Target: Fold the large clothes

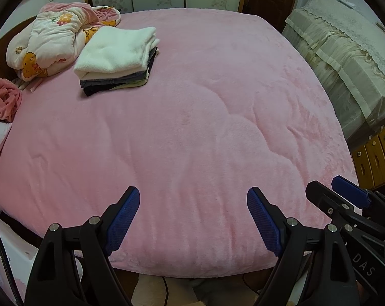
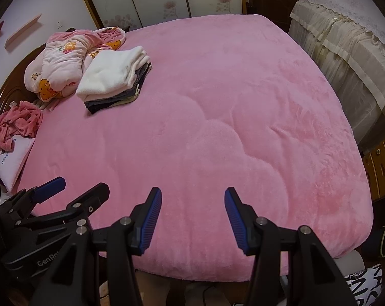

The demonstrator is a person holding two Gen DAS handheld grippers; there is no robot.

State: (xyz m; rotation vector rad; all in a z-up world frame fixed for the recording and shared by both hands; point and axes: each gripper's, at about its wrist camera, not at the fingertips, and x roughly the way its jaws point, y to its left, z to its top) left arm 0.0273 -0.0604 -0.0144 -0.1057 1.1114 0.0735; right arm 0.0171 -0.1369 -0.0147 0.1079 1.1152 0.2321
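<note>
Currently both claws hovering over bed's near edge, L claw and R claw both released, gripping nothing. Folded stack sitting far-left on pink blanket, long axis running away; L claw nearer. Unfolded pink garment lying at left edge.

A plain pink plush blanket covers the bed. At ten o'clock, a white fluffy folded garment tops grey and black folded clothes, beside a pink-and-cream cartoon-print quilt.
</note>
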